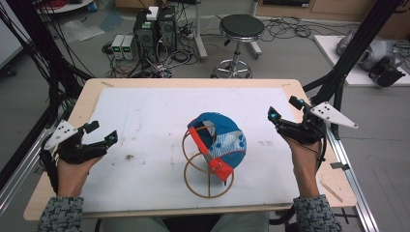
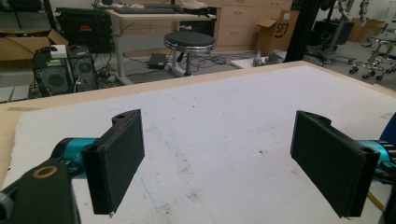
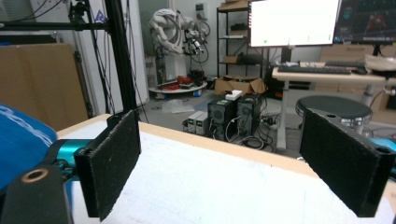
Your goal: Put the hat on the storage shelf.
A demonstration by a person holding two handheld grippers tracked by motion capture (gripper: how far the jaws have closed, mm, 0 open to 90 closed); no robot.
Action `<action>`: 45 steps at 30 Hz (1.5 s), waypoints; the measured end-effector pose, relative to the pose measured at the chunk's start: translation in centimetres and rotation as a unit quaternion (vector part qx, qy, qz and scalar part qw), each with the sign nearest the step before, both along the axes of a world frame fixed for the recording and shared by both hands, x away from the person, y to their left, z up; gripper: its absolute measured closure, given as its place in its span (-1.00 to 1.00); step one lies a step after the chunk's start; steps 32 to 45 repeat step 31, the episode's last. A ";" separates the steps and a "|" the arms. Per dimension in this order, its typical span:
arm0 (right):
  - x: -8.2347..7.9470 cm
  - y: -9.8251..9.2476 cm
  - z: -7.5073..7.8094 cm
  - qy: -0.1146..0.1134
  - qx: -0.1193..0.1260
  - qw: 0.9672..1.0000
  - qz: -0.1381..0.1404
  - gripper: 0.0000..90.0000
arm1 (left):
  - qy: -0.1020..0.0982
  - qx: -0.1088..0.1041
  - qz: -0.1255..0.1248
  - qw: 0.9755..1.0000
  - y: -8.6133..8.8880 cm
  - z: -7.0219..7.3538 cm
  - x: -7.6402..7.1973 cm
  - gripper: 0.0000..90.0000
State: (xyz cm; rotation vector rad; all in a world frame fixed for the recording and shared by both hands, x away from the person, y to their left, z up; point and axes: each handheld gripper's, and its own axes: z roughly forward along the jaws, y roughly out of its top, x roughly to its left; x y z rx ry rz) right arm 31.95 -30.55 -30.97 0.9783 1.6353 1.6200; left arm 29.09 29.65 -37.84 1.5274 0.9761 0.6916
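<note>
Blue cap (image 1: 220,137) with an orange brim sits on a wire stand (image 1: 208,166) mid-table; left gripper (image 1: 104,137) and right gripper (image 1: 283,110) flank it, both agape, holding nothing.

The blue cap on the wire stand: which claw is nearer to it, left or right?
Right, by a little. The right claw is open at the table's right edge, beside the blue cap. The left claw is open near the left edge, farther from it.
</note>
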 end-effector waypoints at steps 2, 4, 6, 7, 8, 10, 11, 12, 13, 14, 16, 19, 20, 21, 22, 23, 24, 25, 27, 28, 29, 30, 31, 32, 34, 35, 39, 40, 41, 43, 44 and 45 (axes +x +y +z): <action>0.4 -0.4 -0.8 0.014 0.001 1.000 -0.002 -0.74 | 0.001 0.000 0.001 1.000 0.0 -0.1 0.0 -0.61; 0.5 -0.6 -1.1 0.021 0.002 1.000 -0.003 -0.74 | 0.003 0.001 0.000 1.000 0.0 -0.2 0.1 -0.61; 0.7 -0.9 -2.0 0.026 0.008 1.000 -0.012 -0.74 | 0.003 0.002 0.002 1.000 0.0 -0.3 0.1 -0.61; 0.8 -1.0 -2.4 0.030 0.009 0.999 -0.012 -0.74 | 0.004 0.000 0.003 1.000 0.0 -0.4 0.2 -0.61; 1.1 -1.2 -3.4 0.044 0.004 0.999 -0.013 -0.74 | 0.005 0.000 0.004 1.000 0.0 -0.4 0.2 -0.61; 1.1 -1.4 -4.1 0.051 0.003 0.999 -0.017 -0.74 | 0.006 0.000 0.005 1.000 0.1 -0.6 0.3 -0.61; 1.3 -1.6 -5.0 0.066 0.002 0.998 -0.021 -0.74 | 0.007 0.000 0.005 1.000 0.1 -0.6 0.3 -0.61; 1.3 -1.6 -5.0 0.066 0.002 0.998 -0.021 -0.74 | 0.008 0.000 0.006 1.000 0.1 -0.7 0.4 -0.61; 1.4 -1.7 -5.3 0.070 0.000 0.997 -0.023 -0.74 | 0.010 0.001 0.007 1.000 0.1 -0.8 0.4 -0.61; 1.4 -1.9 -5.8 0.076 -0.005 0.997 -0.027 -0.74 | 0.010 0.002 0.006 1.000 0.1 -0.9 0.4 -0.61; 1.4 -2.0 -6.4 0.087 -0.017 0.995 -0.033 -0.74 | 0.013 0.002 0.007 1.000 0.1 -1.1 0.5 -0.61; 1.4 -2.0 -6.7 0.088 -0.018 0.995 -0.034 -0.74 | 0.016 0.000 0.008 1.000 0.1 -1.3 0.7 -0.61; 1.4 -2.0 -6.7 0.090 -0.020 0.995 -0.033 -0.74 | 0.017 0.002 0.008 1.000 0.1 -1.3 0.7 -0.61; 1.5 -1.9 -6.7 0.090 -0.022 0.995 -0.033 -0.74 | 0.017 0.002 0.008 1.000 0.1 -1.3 0.7 -0.61; 1.5 -1.9 -6.8 0.088 -0.023 0.995 -0.033 -0.74 | 0.017 0.002 0.008 1.000 0.1 -1.3 0.7 -0.61; 1.5 -1.9 -6.7 0.089 -0.021 0.995 -0.032 -0.74 | 0.018 0.002 0.007 1.000 0.1 -1.4 0.7 -0.61; 1.5 -1.9 -6.7 0.089 -0.021 0.995 -0.031 -0.74 | 0.018 0.002 0.007 1.000 0.0 -1.4 0.8 -0.61; 1.4 -1.9 -6.7 0.089 -0.022 0.995 -0.031 -0.74 | 0.018 0.002 0.007 1.000 0.0 -1.5 0.8 -0.61; 1.4 -2.0 -6.8 0.088 -0.022 0.995 -0.032 -0.74 | 0.022 0.002 0.008 1.000 0.0 -1.7 0.9 -0.61; 1.4 -2.0 -6.8 0.088 -0.022 0.995 -0.032 -0.74 | 0.024 0.003 0.007 1.000 0.0 -1.8 0.9 -0.61; 1.5 -2.1 -6.8 0.087 -0.023 0.995 -0.033 -0.74 | 0.025 0.004 0.007 1.000 0.0 -1.9 1.0 -0.61; 1.5 -2.1 -6.8 0.088 -0.024 0.995 -0.034 -0.74 | 0.028 0.005 0.008 1.000 0.0 -2.0 1.0 -0.61; 1.5 -2.2 -7.1 0.092 -0.032 0.995 -0.037 -0.74 | 0.034 0.008 0.011 0.999 0.0 -2.1 1.1 -0.61; 1.5 -2.2 -7.1 0.092 -0.032 0.995 -0.037 -0.74 | 0.034 0.008 0.011 0.999 0.0 -2.1 1.1 -0.61; 1.5 -2.2 -7.1 0.092 -0.032 0.995 -0.037 -0.74 | 0.034 0.008 0.011 0.999 0.0 -2.1 1.1 -0.61; 1.5 -2.2 -7.1 0.092 -0.032 0.995 -0.037 -0.74 | 0.034 0.008 0.011 0.999 0.0 -2.1 1.1 -0.61; 1.5 -2.2 -7.1 0.092 -0.032 0.995 -0.037 -0.74 | 0.034 0.008 0.011 0.999 0.0 -2.1 1.1 -0.61; 1.5 -2.2 -7.1 0.092 -0.032 0.995 -0.037 -0.74 | 0.034 0.008 0.011 0.999 0.0 -2.1 1.1 -0.61; 1.5 -2.2 -7.1 0.092 -0.032 0.995 -0.037 -0.74 | 0.034 0.008 0.011 0.999 0.0 -2.1 1.1 -0.61; 1.5 -2.2 -7.1 0.092 -0.032 0.995 -0.037 -0.74 | 0.034 0.008 0.011 0.999 0.0 -2.1 1.1 -0.61; 1.5 -2.2 -7.1 0.092 -0.032 0.995 -0.037 -0.74 | 0.034 0.008 0.011 0.999 0.0 -2.1 1.1 -0.61; 1.5 -2.2 -7.1 0.092 -0.032 0.995 -0.037 -0.74 | 0.034 0.008 0.011 0.999 0.0 -2.1 1.1 -0.61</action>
